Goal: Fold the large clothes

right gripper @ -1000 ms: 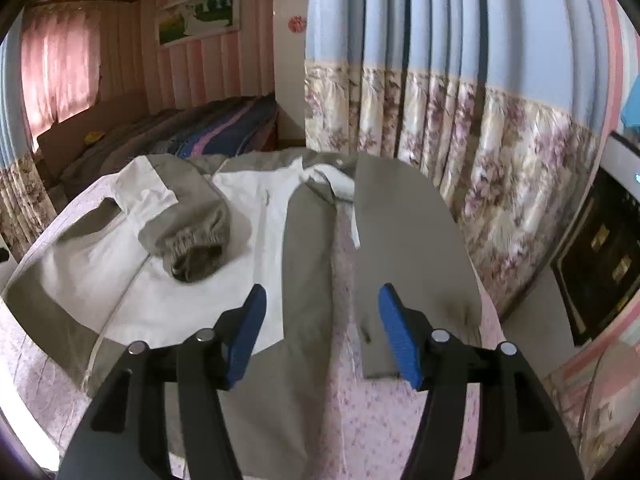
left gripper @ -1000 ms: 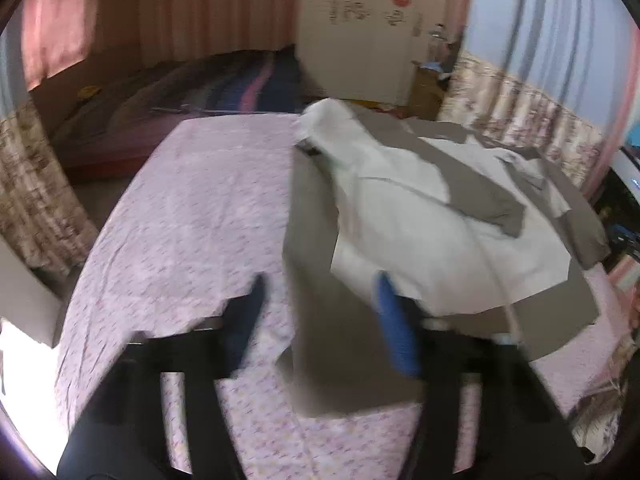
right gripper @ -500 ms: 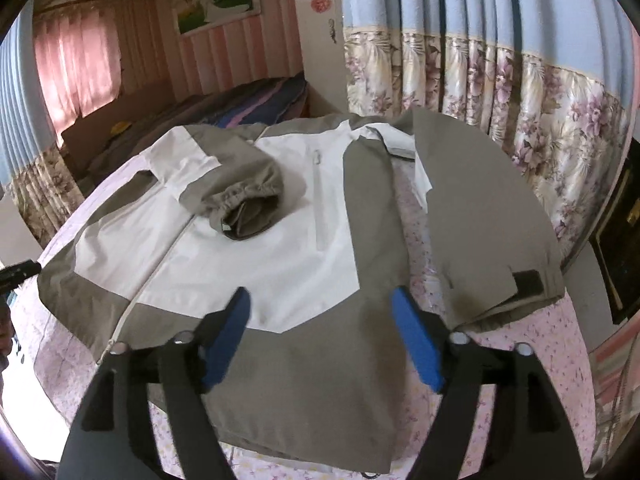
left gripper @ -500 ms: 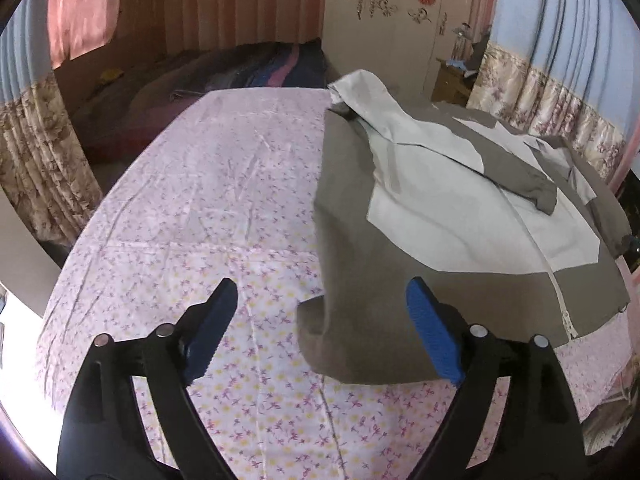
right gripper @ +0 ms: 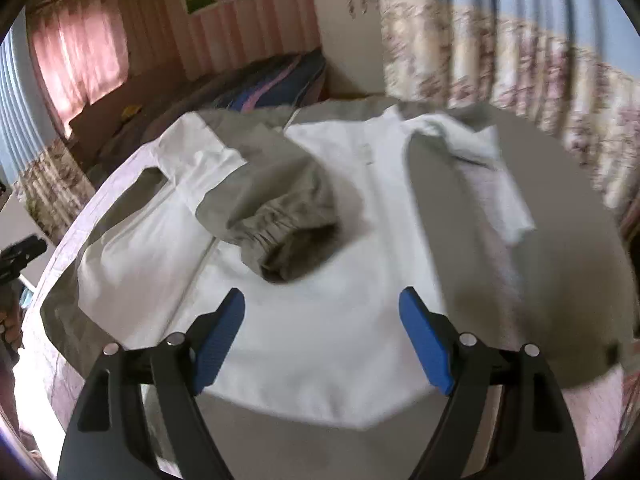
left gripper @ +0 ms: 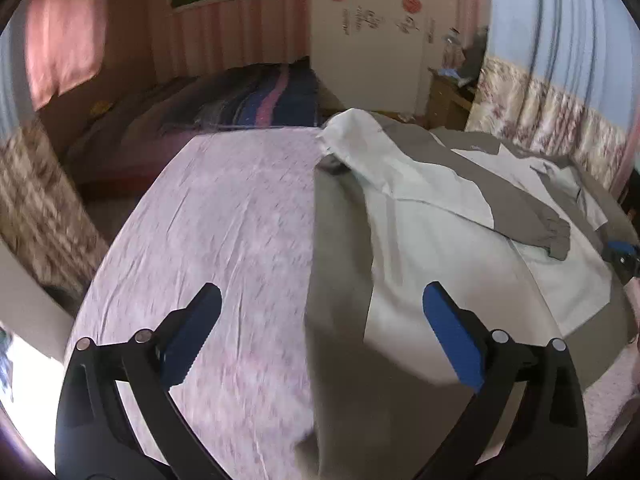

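Note:
A large white and olive-grey jacket (right gripper: 328, 320) lies spread on a bed with a pink flowered sheet (left gripper: 224, 224). One sleeve (right gripper: 276, 216) is folded across its chest, cuff toward me. My right gripper (right gripper: 322, 312) hovers over the jacket's white front, jaws still opening, with no cloth pinched. My left gripper (left gripper: 320, 312) hangs over the jacket's (left gripper: 440, 264) grey left edge, jaws opening wide, holding nothing. The right gripper's blue tip (left gripper: 622, 249) peeks in at the left wrist view's right edge.
A second bed with a striped dark cover (left gripper: 256, 104) stands behind. Flowered curtains (right gripper: 520, 60) hang close on the right. A white wardrobe (left gripper: 372, 40) and a small wooden cabinet (left gripper: 448, 96) stand at the back. A person's hand (right gripper: 10, 320) shows at the far left.
Both grippers' jaws have spread wider. The left one let go of the jacket's edge and drew back. The right one moved left from the jacket's far side to over its white front.

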### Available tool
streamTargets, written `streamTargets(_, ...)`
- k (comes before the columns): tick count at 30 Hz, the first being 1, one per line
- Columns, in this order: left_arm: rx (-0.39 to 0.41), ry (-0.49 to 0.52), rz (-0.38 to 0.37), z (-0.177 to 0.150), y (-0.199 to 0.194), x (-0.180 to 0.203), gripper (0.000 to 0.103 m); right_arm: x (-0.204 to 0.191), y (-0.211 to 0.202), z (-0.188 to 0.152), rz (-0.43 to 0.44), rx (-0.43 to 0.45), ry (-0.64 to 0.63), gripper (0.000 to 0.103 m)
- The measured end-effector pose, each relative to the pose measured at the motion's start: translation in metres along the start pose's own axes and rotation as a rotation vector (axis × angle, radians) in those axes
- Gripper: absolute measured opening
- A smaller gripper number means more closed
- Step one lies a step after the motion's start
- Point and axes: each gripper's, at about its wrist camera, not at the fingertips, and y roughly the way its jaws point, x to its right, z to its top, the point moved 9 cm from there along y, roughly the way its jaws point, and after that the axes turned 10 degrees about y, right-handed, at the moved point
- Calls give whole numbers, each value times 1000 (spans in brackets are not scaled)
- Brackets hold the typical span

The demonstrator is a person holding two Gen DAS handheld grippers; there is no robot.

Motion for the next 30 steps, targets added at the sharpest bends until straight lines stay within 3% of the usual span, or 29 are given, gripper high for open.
streamTargets(5,23,83,3,52,25,8,100,-13,41,24,25,-46,30,80)
streamTargets(11,39,75,-1,91,56,8,100,-5,96,44,-6,-117,69,80)
streamTargets(13,30,66,-12,97,67,9,100,-7,106,45,0,-134,65,75)
streamTargets(15,23,60,-12,99,76,10,100,-14,113,42,12,-150,35,45)
streamTargets(16,20,59,-13,100,81,10,100,-16,115,41,-1,-150,7,39)
streamTargets(17,14,56,-16,101,86,11,100,-19,114,42,-8,-140,-18,20)
streamTargets(20,3,49,-28,105,99,12,100,-29,103,54,-29,-81,-115,16)
streamTargets(25,-2,64,2,127,124,7,100,-19,81,125,-207,131,-286,16)
streamTargets(28,11,55,22,150,142,-1,100,8,98,173,-322,166,-343,16)
streamTargets(30,10,46,47,162,158,-5,100,31,122,192,-370,129,-343,16)
